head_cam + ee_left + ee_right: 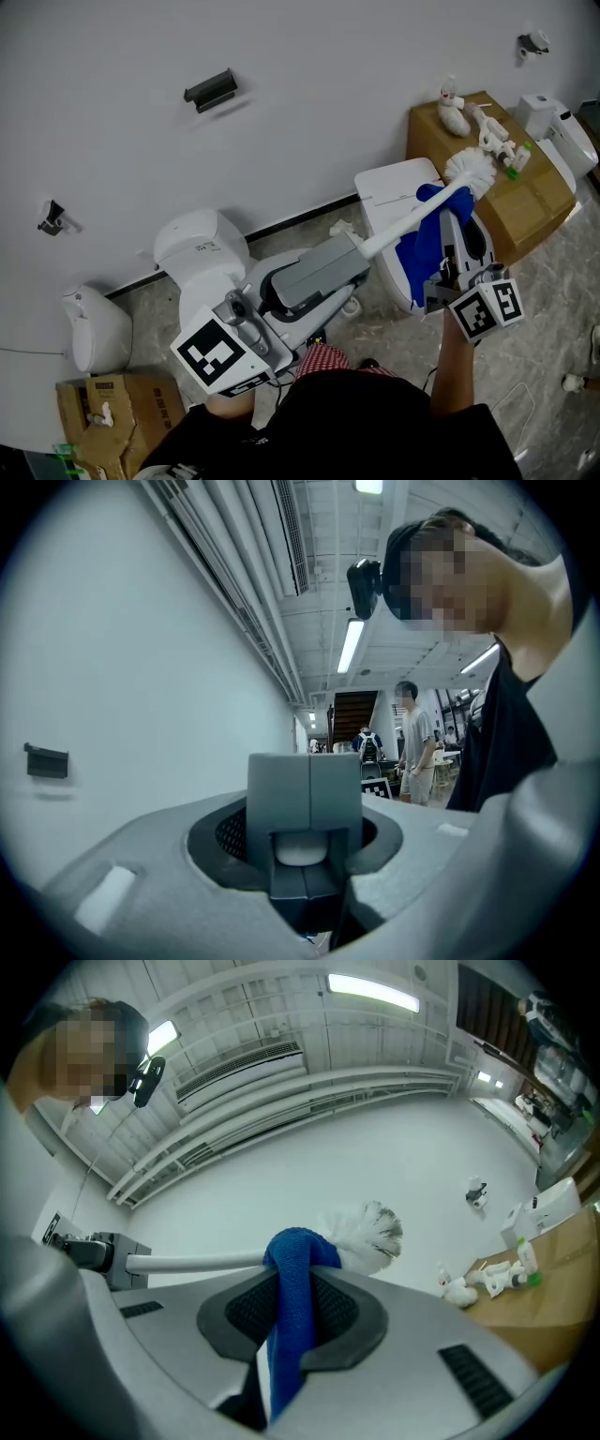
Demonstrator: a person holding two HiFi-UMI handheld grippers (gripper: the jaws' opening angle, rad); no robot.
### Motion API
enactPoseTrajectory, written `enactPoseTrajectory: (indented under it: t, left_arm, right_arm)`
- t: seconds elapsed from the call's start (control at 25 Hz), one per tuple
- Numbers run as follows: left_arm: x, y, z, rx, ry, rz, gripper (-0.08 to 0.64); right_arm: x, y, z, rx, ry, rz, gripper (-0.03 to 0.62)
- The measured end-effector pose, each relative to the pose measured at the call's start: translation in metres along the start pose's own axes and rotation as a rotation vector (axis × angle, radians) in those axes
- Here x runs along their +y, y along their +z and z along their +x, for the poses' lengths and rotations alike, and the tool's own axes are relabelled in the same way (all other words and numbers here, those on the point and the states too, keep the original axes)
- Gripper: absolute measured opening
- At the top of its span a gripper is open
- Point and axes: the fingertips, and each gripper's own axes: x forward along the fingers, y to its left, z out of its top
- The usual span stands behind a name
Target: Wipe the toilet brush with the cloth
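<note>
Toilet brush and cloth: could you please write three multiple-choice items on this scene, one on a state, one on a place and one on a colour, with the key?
1. The left tongs are:
A. open and empty
B. shut on the handle of the toilet brush
C. shut on the cloth

2. Where on the toilet brush does the cloth hang?
A. at the handle end in the left tongs
B. over the bristle tips
C. over the handle, just behind the bristles

3. The colour of the cloth is:
A. blue
B. red
C. yellow

Key: 1 B, the left gripper view shows the tongs closed round the white handle end. 2 C, the right gripper view shows the cloth draped there, with its lower part pinched in the right tongs. 3 A, the head view and the right gripper view both show it blue.
</note>
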Motion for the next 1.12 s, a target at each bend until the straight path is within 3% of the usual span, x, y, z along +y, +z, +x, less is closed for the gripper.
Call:
enactPoseTrajectory:
  t: [0.28, 0.72, 1.12]
  left_arm:
    - [0.002, -0.002, 0.000, -0.022, 0.025, 0.003, 0.163]
    - [0.002, 0.007, -0.001, -0.069, 0.044, -0.016, 0.163]
    - [0.000, 0.008, -0.001, -0.069, 0.022, -0.036, 0.163]
  right_arm:
    - [0.009, -0.005, -0.006, 0.004, 0.033, -0.012, 0.066]
    - [0.047, -0.031, 0.000, 0.065, 0.151, -0.009, 0.066]
    - [0.105, -0.049, 0.010, 0.112, 0.355, -0.038, 0.066]
